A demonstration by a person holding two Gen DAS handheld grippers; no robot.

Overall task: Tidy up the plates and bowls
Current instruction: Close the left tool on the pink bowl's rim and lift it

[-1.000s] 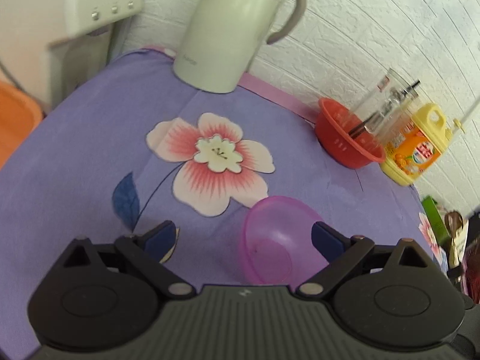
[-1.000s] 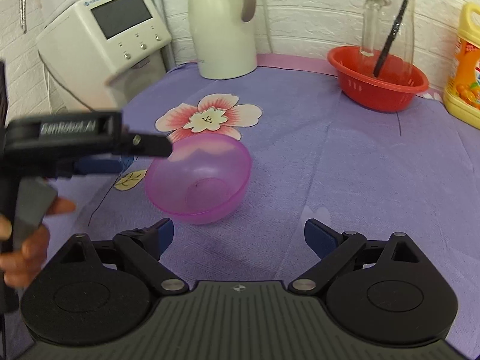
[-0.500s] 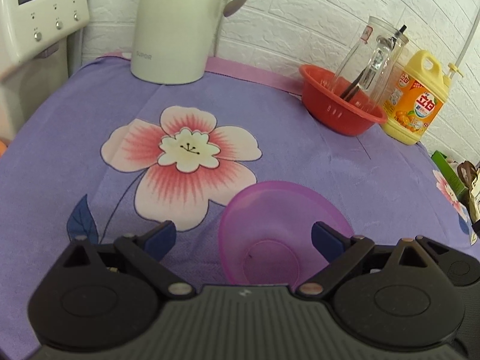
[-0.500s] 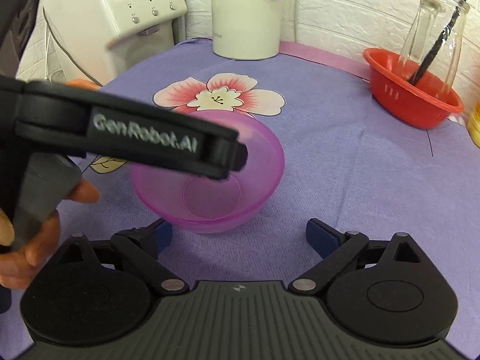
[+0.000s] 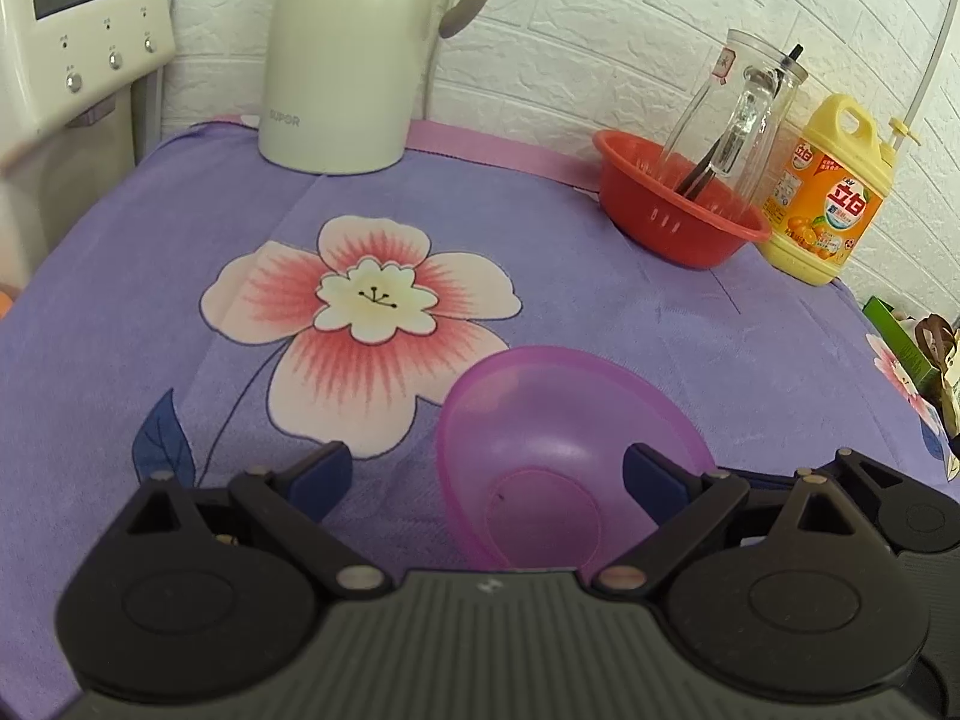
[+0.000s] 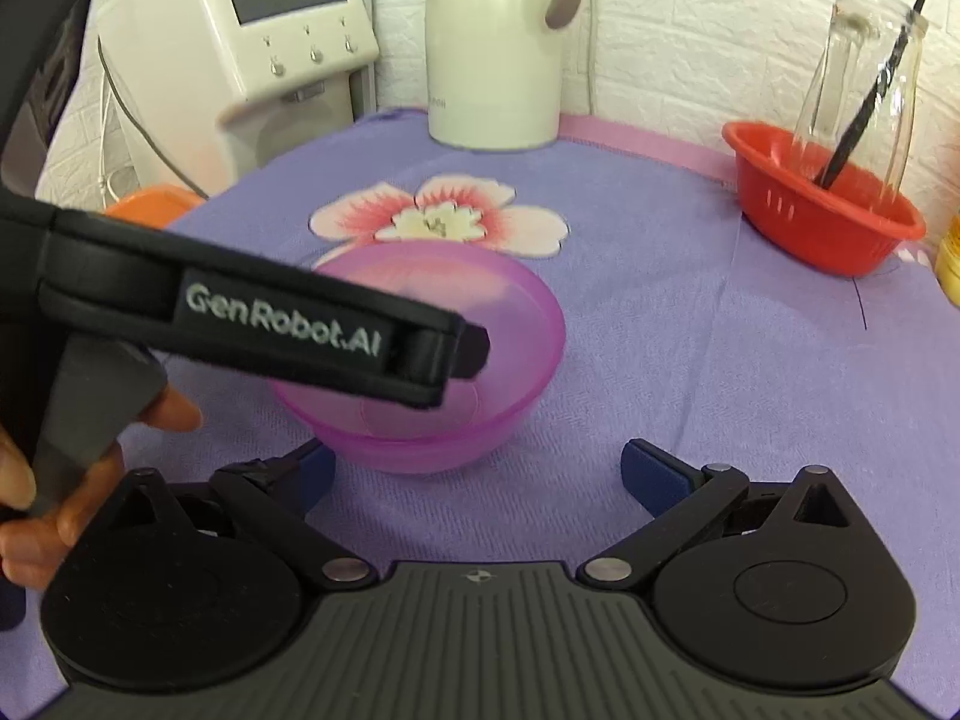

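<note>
Purple bowl (image 5: 558, 450) at lower centre, on floral cloth (image 5: 540, 252).
Left gripper (image 5: 486, 474) fingers spread wide, straddling bowl rim; right gripper (image 6: 477, 474) fingers apart, empty, just beside bowl.

Both hand-held grippers gape wide, left (image 5: 486, 474) seemingly above right (image 6: 477, 471).

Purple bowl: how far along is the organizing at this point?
Nothing looks done: the purple bowl sits alone on the flowered cloth, and no plates show. In hand: the left gripper is open with one finger over the bowl's rim; the right gripper waits open beside it. Gripping, lifting and placing the bowl remain.
</note>
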